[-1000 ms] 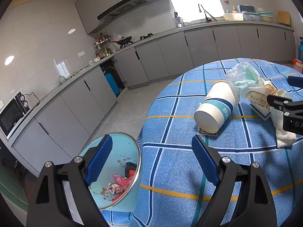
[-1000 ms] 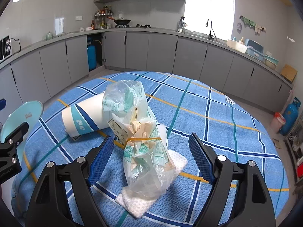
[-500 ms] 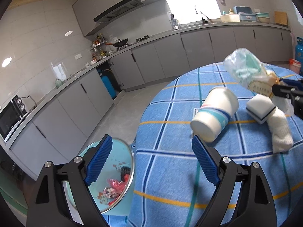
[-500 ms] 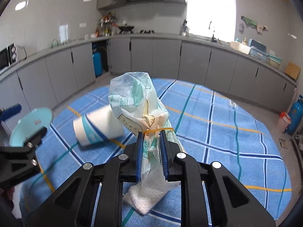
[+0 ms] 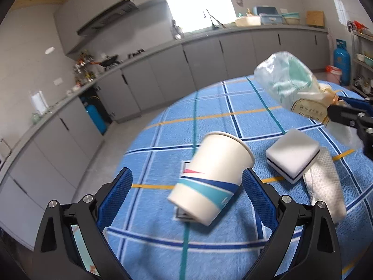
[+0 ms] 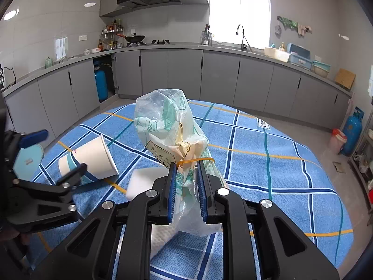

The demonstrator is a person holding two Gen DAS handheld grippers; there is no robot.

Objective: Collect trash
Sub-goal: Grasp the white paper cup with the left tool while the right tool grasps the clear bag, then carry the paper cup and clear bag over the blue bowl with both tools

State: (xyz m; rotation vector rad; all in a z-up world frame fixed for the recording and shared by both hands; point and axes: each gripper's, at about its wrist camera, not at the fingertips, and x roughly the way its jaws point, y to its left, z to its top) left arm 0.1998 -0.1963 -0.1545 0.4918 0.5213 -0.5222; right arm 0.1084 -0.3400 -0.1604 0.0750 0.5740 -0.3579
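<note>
Both right fingers pinch bag.

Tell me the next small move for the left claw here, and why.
Probably ease the left claw forward a little and close on the paper cup. Its jaws have just been opening and now stand wide; the cup lies on its side on the blue checked tablecloth, partly between the pads, not yet pressed. The right claw is busy, shut on the plastic bag.
</note>
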